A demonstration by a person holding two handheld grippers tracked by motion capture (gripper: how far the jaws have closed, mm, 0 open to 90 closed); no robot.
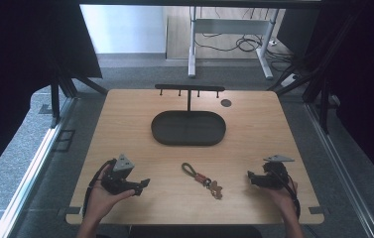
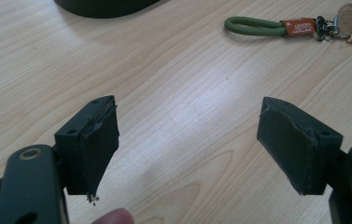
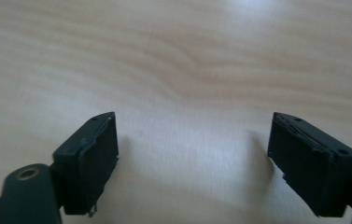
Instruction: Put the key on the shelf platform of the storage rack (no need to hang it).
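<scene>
A keychain [image 1: 202, 179] with a green cord loop, an orange tag and a cluster of keys and charms lies flat on the wooden surface [image 1: 254, 134], near its front edge and roughly midway between the two hands. Its long axis runs on a diagonal, the loop end toward the far left and the keys toward the near right. The left hand-held gripper [image 1: 142, 184] rests low on the surface to the keychain's left, jaws spread wide and holding nothing; in its own view the cord loop [image 2: 254, 26] sits ahead and to the right of the gap between the jaws. The right hand-held gripper [image 1: 250, 177] lies to the keychain's right, likewise wide open and empty, bare wood ahead of it. The key end points toward the right hand, which looks slightly the nearer. Farther back stands a black oval tray [image 1: 188, 128] under a peg rail [image 1: 189, 88], a likely place to hang it.
</scene>
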